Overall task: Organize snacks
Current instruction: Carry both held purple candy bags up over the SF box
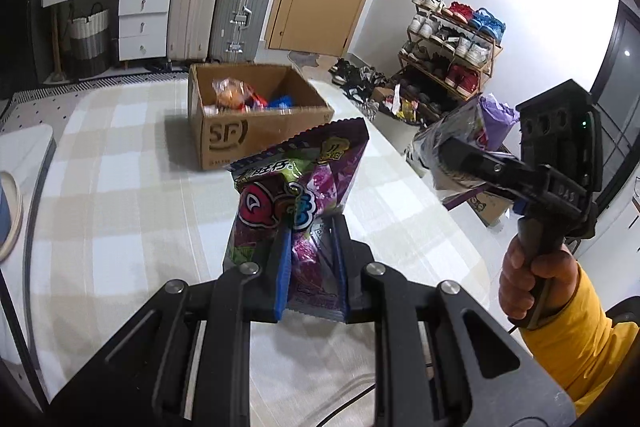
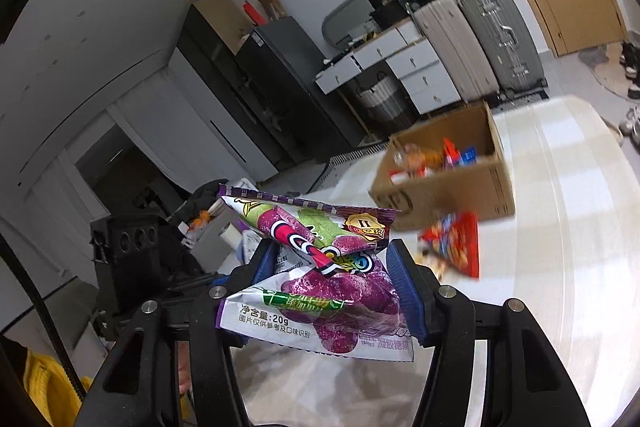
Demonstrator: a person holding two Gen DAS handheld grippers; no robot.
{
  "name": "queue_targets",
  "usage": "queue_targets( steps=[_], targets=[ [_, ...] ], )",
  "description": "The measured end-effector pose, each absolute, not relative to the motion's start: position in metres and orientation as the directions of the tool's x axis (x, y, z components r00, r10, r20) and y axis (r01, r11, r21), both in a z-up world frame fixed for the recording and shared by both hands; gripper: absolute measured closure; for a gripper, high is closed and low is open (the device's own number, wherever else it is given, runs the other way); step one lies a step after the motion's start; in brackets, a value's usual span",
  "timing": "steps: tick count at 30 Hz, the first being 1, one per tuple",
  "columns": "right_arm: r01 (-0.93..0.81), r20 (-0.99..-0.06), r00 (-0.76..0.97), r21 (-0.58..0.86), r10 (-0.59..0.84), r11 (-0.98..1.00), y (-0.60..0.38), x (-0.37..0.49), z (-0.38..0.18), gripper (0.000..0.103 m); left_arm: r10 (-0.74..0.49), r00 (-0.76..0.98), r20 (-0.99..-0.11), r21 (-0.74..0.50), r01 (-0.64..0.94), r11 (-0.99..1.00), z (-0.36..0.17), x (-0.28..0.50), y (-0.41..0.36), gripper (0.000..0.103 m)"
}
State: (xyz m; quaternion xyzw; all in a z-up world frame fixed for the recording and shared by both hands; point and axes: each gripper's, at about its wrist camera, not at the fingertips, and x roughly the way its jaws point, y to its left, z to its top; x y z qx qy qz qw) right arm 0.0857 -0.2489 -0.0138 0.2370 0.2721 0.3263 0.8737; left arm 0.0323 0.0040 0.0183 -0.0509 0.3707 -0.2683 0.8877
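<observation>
Purple packets, brown box, pale checks

Each black claw with blue pads (image 1: 282, 267) holds a purple snack packet (image 1: 300, 195) printed with green, red and white; the cardboard box (image 1: 256, 135) is brown, the surface (image 1: 120, 187) checked cream and white, the sleeve (image 1: 580, 339) yellow, another packet (image 2: 456, 243) red.
</observation>
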Motion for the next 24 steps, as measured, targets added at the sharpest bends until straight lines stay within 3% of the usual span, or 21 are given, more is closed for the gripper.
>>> queue_targets(
  steps=[14, 24],
  targets=[
    [-0.456, -0.322, 0.636, 0.577, 0.701, 0.678, -0.255, 0.209, 0.049, 0.046, -0.488, 0.637, -0.597, -0.271, 0.412, 0.87, 0.088, 0.15, -0.002, 0.087],
    [-0.337, -0.444, 0.627, 0.586, 0.64, 0.737, -0.25, 0.312, 0.017, 0.046, -0.513, 0.596, -0.618, -0.317, 0.409, 0.856, 0.089, 0.266, -0.035, 0.087]
  ],
)
